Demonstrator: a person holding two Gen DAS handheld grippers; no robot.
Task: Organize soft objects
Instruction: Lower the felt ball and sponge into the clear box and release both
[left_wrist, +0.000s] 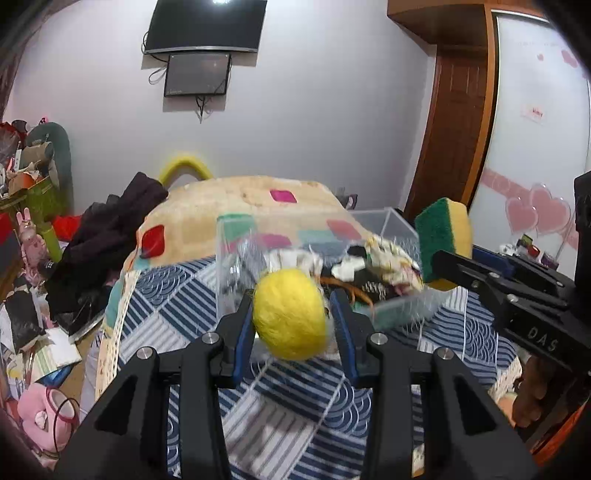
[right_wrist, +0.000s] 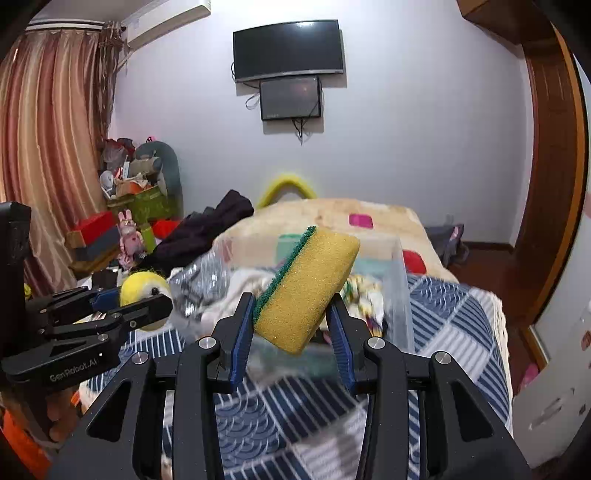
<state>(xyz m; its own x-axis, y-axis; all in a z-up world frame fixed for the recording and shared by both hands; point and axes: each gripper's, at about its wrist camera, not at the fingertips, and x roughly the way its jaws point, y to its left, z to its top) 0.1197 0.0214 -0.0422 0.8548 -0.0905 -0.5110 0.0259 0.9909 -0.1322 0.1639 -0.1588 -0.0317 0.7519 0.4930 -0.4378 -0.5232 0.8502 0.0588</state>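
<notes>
Broadly, the bed (left_wrist: 258, 398) fills the lower half of both views, covered by a blue-and-white patterned sheet, with a beige blanket (left_wrist: 236, 199) carrying coloured patches bunched at its far end. Dark clothes (left_wrist: 107, 236) are heaped on the blanket's left edge.

Clear plastic box (left_wrist: 391, 221) — sits on the sheet in front of the blanket, holding crumpled printed cloth (left_wrist: 388, 258); motion blur hides the details.

Right gripper (right_wrist: 291, 314) — pinching a sponge (right_wrist: 308, 288), yellow with a green scouring face, tilted, held in the air over the near edge of the box. The blue pads (right_wrist: 242, 332) press its two sides.

Left gripper (left_wrist: 291, 317) — clamped on a fuzzy yellow ball (left_wrist: 290, 314), held above the sheet just in front of the box's near wall. From the right wrist view the ball (right_wrist: 144, 291) sits left of the box, well apart from the sponge.
</notes>
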